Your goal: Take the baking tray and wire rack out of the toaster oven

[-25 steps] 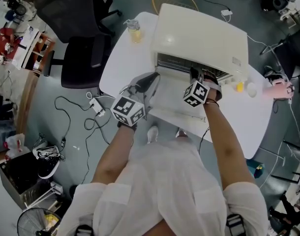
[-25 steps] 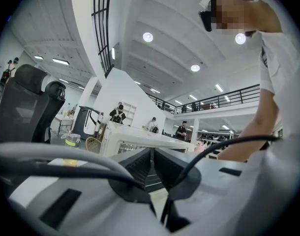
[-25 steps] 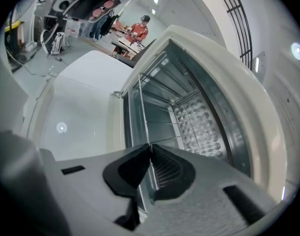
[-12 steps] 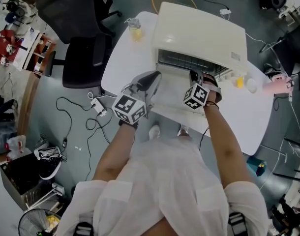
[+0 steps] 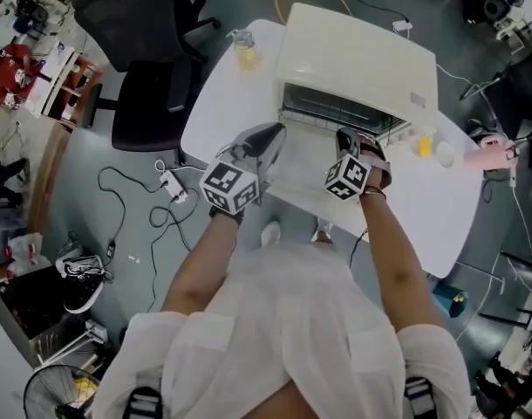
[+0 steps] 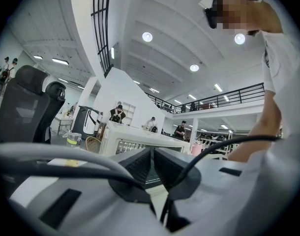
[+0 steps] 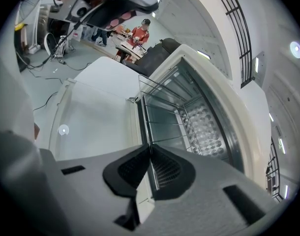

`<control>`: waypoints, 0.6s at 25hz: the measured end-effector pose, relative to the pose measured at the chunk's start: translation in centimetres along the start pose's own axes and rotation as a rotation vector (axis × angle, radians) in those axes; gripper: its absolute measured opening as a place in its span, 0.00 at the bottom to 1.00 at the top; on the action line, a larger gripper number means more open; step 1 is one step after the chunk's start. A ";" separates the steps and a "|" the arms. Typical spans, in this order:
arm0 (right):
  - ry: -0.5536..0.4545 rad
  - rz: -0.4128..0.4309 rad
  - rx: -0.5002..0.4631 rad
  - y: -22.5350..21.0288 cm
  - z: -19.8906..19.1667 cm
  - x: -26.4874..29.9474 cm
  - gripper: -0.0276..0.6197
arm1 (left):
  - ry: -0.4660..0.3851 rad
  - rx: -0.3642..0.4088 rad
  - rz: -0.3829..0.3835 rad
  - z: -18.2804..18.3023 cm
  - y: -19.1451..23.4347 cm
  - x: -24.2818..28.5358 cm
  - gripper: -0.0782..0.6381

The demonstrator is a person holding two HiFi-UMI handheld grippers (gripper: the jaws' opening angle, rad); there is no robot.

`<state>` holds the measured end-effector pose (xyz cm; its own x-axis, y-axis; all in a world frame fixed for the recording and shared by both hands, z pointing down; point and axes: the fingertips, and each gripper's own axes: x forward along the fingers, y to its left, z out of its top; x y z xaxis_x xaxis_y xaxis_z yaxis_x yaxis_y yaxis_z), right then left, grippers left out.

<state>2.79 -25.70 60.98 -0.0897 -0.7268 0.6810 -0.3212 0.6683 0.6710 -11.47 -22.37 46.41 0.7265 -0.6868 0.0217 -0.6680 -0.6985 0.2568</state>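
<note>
**Right gripper holds the rack at the oven mouth**

The left gripper (image 5: 273, 136) is level over the left end of the lowered door (image 5: 303, 171); its jaws are pressed together with nothing between them. The right gripper (image 7: 150, 146) tilts down over the door, its jaws closed on the front wire of the wire rack (image 7: 165, 122). The rack sits in the mouth of the toaster oven (image 5: 362, 59). The baking tray cannot be made out inside. Beyond, a bottle (image 5: 243, 52) stands on the white table (image 5: 212, 112).
</note>
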 end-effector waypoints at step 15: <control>-0.021 -0.003 0.005 1.4 0.1 -1.8 0.07 | 0.005 0.008 -0.001 -0.1 -0.4 0.1 0.14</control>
<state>2.41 -23.54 60.65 -0.1083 -0.7322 0.6725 -0.3258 0.6652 0.6718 -11.13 -22.10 46.39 0.7278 -0.6853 0.0266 -0.6687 -0.7005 0.2494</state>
